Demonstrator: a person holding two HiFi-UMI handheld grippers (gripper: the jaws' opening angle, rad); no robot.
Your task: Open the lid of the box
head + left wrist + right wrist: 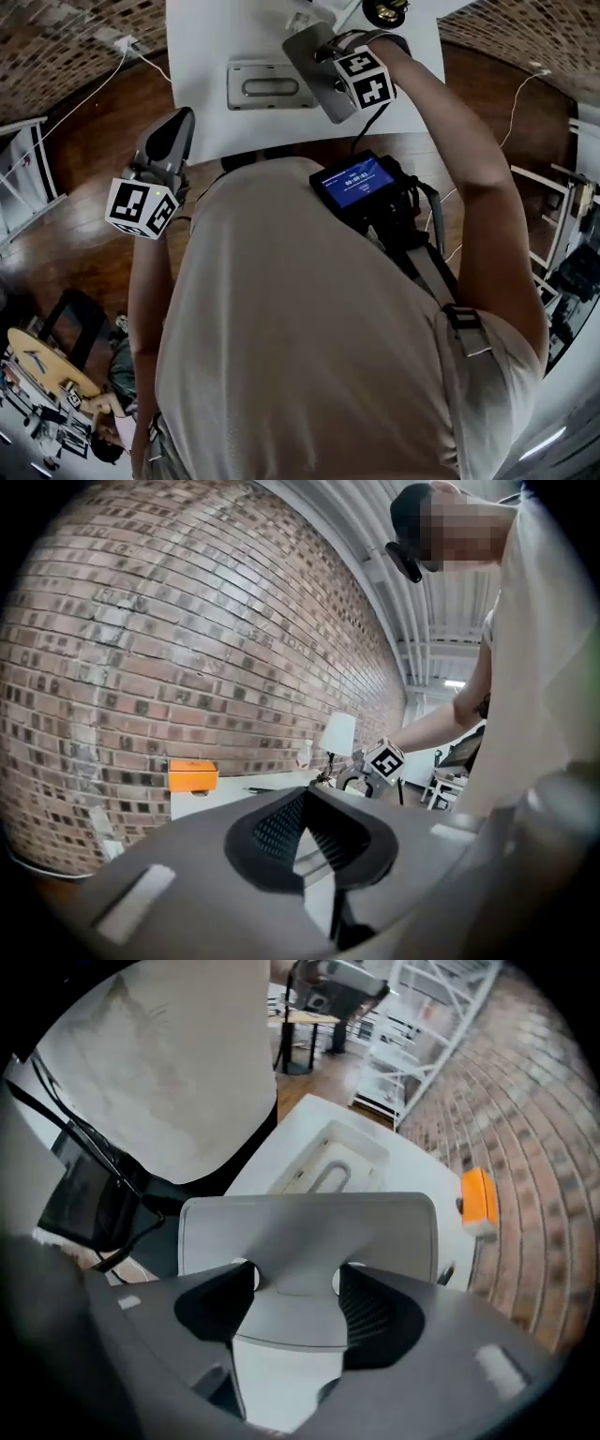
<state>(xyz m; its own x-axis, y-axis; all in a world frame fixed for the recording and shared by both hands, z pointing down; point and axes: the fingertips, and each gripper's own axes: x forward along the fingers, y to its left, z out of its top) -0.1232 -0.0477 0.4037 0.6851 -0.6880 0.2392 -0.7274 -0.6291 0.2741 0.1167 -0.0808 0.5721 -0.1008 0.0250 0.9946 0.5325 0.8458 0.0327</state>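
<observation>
The pale grey box [267, 86] lies on the white table [202, 37], its top uncovered, with an oval shape showing inside. Its flat grey lid [312, 49] hangs tilted in the air to the box's right. My right gripper [336, 73] is shut on the lid. In the right gripper view the lid [309, 1232] fills the space ahead, its narrow handle pinched between the pads of my right gripper [292, 1302], and the box [328, 1162] lies beyond. My left gripper [171, 139] hovers off the table's near left corner, shut and empty [305, 841].
An orange box [478, 1196] sits at the table's far edge by the brick wall. A black round object [384, 11] stands beyond the lid. A white lamp [338, 733] stands on the table. Cables run over the wooden floor on both sides.
</observation>
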